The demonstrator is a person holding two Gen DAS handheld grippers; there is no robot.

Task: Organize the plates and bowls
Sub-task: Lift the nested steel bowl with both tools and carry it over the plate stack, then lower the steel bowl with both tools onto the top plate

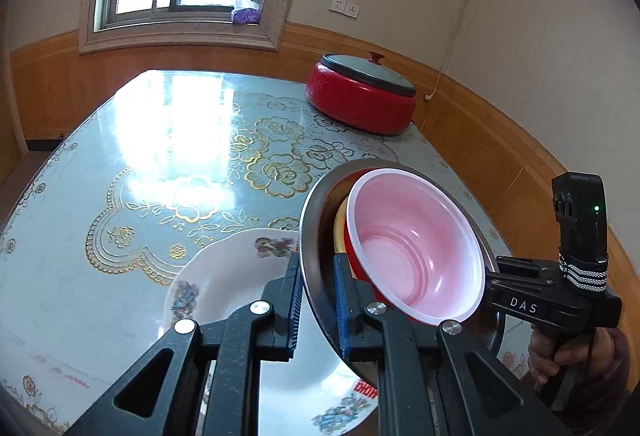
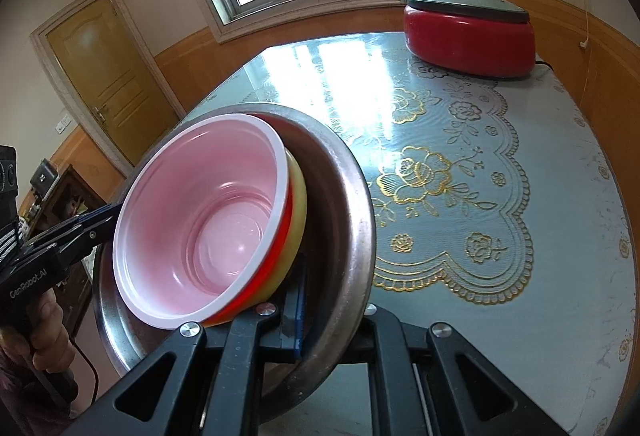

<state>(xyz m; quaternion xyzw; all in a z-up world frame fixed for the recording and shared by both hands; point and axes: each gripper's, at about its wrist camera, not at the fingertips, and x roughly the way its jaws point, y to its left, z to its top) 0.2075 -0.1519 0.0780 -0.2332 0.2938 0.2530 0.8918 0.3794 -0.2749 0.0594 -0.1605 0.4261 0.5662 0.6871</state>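
A: In the left wrist view, the left gripper [image 1: 317,310] is clamped on the rim of the metal bowl [image 1: 310,220], one blue pad inside and one outside.

B: A red bowl [image 1: 412,240] with a pink inside sits in it, over a yellow bowl [image 1: 340,232]. The stack is tilted and held off the table [image 1: 120,176].

A: The right gripper [image 1: 494,272] meets the far rim; a hand [image 1: 576,356] holds its handle.

B: A flowered plate [image 1: 236,276] lies on the table below. A red pot [image 1: 360,104] with a grey lid stands at the far corner.
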